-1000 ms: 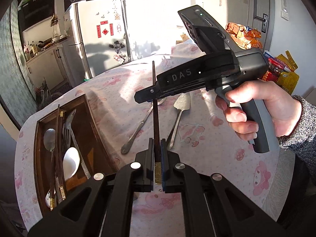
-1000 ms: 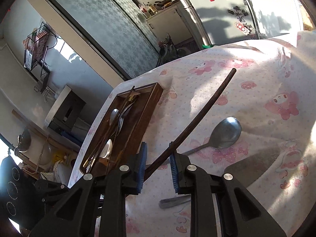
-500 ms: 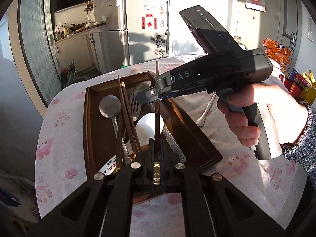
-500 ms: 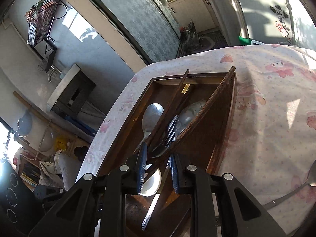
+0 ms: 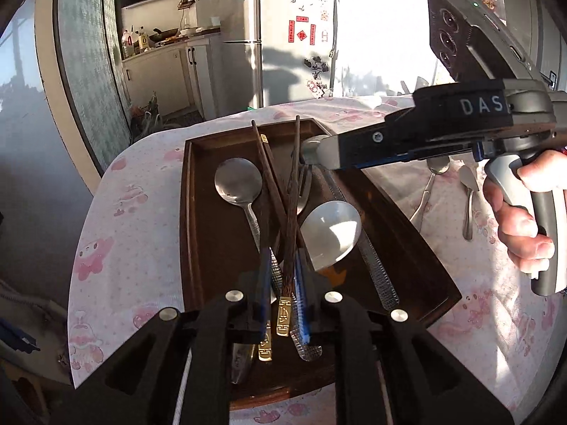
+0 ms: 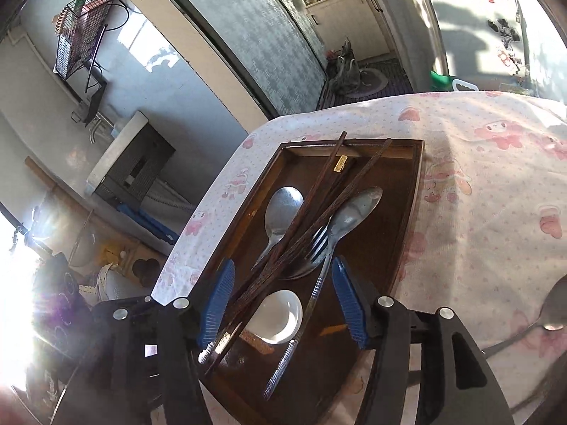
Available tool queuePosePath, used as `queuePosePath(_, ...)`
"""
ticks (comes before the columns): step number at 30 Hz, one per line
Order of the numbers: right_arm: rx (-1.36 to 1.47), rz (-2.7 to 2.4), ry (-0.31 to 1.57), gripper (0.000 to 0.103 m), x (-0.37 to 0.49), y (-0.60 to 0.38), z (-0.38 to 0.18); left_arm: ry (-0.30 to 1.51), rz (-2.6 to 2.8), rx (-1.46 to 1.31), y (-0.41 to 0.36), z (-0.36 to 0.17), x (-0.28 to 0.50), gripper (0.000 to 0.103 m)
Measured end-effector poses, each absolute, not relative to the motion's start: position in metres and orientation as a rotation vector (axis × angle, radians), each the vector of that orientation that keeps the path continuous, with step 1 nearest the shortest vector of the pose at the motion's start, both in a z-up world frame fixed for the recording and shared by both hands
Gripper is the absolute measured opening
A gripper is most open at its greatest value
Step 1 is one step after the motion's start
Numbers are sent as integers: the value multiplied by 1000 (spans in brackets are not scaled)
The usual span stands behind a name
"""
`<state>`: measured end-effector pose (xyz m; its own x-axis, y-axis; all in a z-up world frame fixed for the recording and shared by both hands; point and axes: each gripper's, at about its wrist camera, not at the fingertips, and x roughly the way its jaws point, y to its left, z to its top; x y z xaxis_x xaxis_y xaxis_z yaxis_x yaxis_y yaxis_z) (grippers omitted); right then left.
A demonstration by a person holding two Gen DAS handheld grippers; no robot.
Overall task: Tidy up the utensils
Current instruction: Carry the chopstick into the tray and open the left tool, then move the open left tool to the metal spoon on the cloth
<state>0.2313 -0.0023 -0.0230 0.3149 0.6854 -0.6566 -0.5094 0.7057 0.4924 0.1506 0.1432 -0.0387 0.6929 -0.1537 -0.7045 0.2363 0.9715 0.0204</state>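
One dark wooden chopstick with a gold-capped end (image 5: 290, 219) lies in the dark brown wooden tray (image 5: 421, 248), long axis running straight away from the left gripper (image 5: 281, 304), its capped end sitting between the blue pads. Jaws look parted a little around it; whether they touch the stick I cannot tell. Right gripper (image 6: 283, 301) hovers over the same tray, jaws wide apart, holding nothing. Left gripper is the nearer one to the stick's cap (right one sits over its tip end).

Also in the tray: other dark chopsticks (image 6: 312, 191) crossing it, a round steel spoon (image 5: 237, 184), a white ceramic soup spoon (image 6: 276, 315), a steel fork (image 6: 317, 239), a second steel spoon (image 6: 354, 209). My read: drop is done or nearly so; next move is backing off along the stick's axis.

Tray sits on a table under a white cloth with pink cartoon print (image 5: 127, 219); two steel utensils (image 5: 469, 198) wait on the cloth to the right. Kitchen behind, silver fridge (image 5: 294, 35), strong sun.
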Motion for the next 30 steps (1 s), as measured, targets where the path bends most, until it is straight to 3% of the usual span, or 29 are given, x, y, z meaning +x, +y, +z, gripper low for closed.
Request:
queuePosePath(4,216,783,921,65,216,-49,-2,747,-149,181,137,-36,145,67)
queuePosePath(6,223,755,896,67,211,-80,6,724,-160,195,130,-29,139,74)
queuePosePath(11,269,633,869,69,211,-161,4,684,-286,242,83,-18,131,80)
queuePosePath(19,343,532,895,67,232,-226,-35,729,-375,328,-8,-29,158,81)
queuePosePath(24,270,555,911,39,245,-218,-53,764,-428,248,-34,-38,173,81)
queuePosePath(30,173,552,920,36,255,-194,-71,763,-447,284,-54,-51,176,81)
